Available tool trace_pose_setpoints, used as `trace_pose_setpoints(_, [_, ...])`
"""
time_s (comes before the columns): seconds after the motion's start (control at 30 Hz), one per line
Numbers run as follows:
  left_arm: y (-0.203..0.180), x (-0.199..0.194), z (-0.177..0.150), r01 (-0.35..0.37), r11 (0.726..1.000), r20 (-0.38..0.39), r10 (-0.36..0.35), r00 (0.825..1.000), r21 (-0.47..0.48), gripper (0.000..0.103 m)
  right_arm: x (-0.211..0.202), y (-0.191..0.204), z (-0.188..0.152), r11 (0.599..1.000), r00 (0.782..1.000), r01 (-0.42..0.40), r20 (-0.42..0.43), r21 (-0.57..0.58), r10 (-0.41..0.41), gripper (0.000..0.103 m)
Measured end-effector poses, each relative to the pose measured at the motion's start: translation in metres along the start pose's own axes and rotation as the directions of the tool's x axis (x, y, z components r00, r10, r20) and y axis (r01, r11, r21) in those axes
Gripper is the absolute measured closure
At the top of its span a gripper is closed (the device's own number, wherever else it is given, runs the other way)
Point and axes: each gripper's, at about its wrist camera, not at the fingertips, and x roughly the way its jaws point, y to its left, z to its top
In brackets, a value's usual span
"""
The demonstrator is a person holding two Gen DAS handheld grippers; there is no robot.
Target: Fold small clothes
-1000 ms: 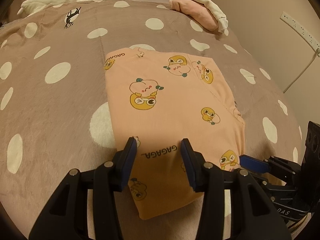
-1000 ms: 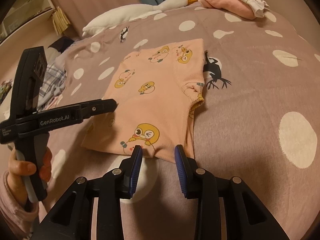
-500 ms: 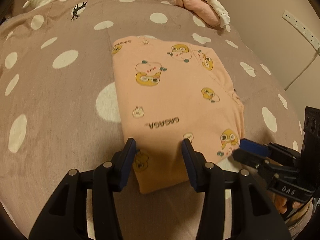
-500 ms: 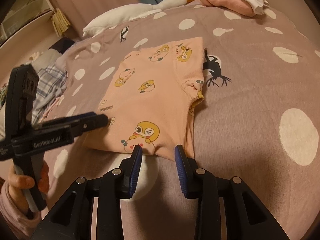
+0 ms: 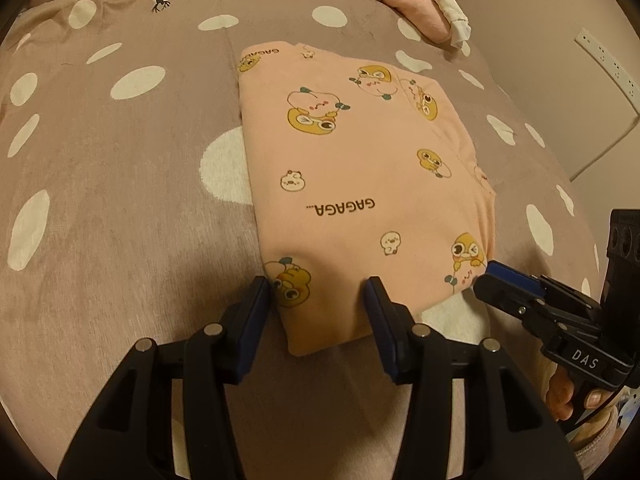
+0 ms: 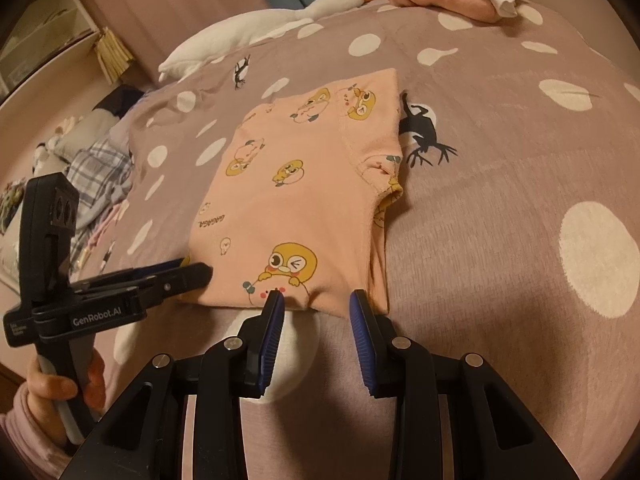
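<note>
A small peach shirt (image 5: 360, 184) with yellow cartoon prints lies flat on the spotted bed cover, sides folded in; it also shows in the right wrist view (image 6: 304, 200). My left gripper (image 5: 318, 292) is open, its fingers either side of the shirt's near corner. My right gripper (image 6: 316, 304) is open at the shirt's near hem. Each gripper shows in the other's view: the right one (image 5: 492, 280) and the left one (image 6: 196, 274), both at the near edge.
A brown bed cover (image 5: 100, 184) with white spots lies under everything. Folded pink and white clothes (image 5: 420, 12) sit at the far end. A white goose plush (image 6: 280, 20) lies at the back. Plaid cloth (image 6: 96, 172) lies off the left side. A wall (image 5: 540, 40) is on the right.
My left gripper has drawn back along the shirt to its near corner. The right gripper has barely moved. The shirt has not changed.
</note>
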Motion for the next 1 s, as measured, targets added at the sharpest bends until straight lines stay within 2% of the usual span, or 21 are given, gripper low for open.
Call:
trace_pose_setpoints(0.2, [0.003,0.0,-0.004,0.036,0.999,-0.016,-0.036,0.999,-0.016,0.045,0.003,0.009,0.002,0.998,0.998,0.056,-0.037,-0.01,-0.056,0.069])
trace_pose_setpoints(0.33, [0.007,0.0,-0.006,0.066,0.997,-0.015,-0.066,0.998,-0.041,0.043,0.007,0.014,0.006,0.996,0.995,0.084,-0.059,-0.026,-0.085,0.06])
trace_pose_setpoints(0.47, [0.007,0.0,-0.007,0.072,0.996,-0.017,-0.073,0.997,-0.054,0.043,0.011,0.02,0.01,0.992,0.989,0.124,-0.082,-0.035,-0.127,0.058])
trace_pose_setpoints(1.0, [0.017,-0.003,-0.007,0.139,0.984,-0.024,-0.143,0.989,-0.113,0.04,0.005,0.015,0.007,0.991,0.986,0.124,-0.114,0.043,-0.119,0.057])
